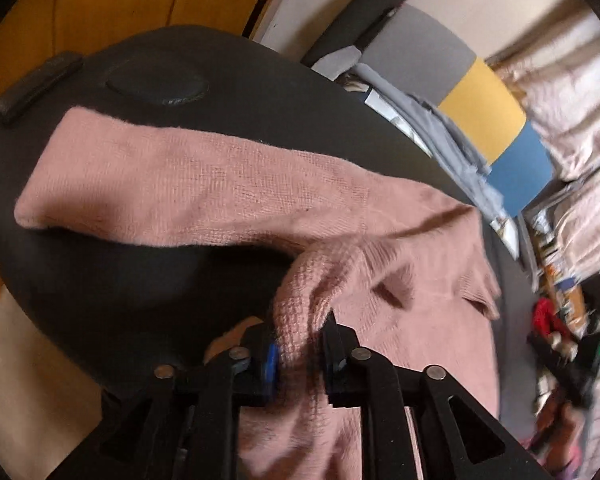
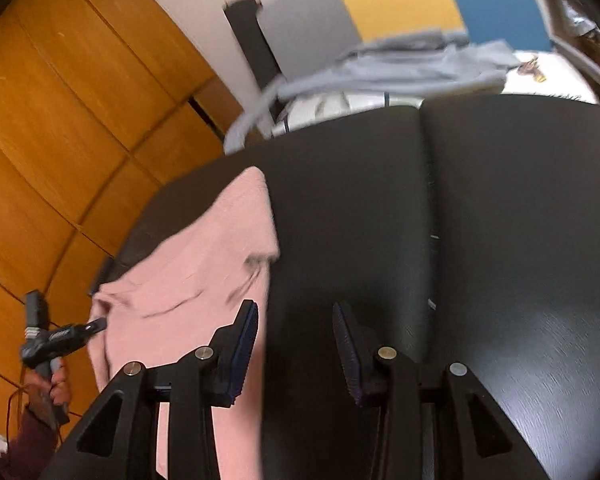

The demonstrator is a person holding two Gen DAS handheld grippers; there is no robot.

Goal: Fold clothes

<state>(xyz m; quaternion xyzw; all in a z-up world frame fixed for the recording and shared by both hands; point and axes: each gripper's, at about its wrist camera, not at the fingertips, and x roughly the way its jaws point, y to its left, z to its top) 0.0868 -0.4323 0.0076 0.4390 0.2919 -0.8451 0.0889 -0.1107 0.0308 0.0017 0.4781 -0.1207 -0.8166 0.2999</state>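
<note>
While hidden from the right view, left gripper (image 1: 300, 344) pinching pink sweater (image 1: 204, 188); right gripper (image 2: 296, 332) spread, empty.

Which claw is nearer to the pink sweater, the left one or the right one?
Left. The left claw is shut on a bunched fold of the pink sweater. The right claw is open over the dark table, just beside the sweater's edge, not touching it.

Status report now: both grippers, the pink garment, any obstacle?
Left gripper shut on pink sweater. Right gripper open, empty, over black table. Sleeve spread flat; nothing in the way.
</note>
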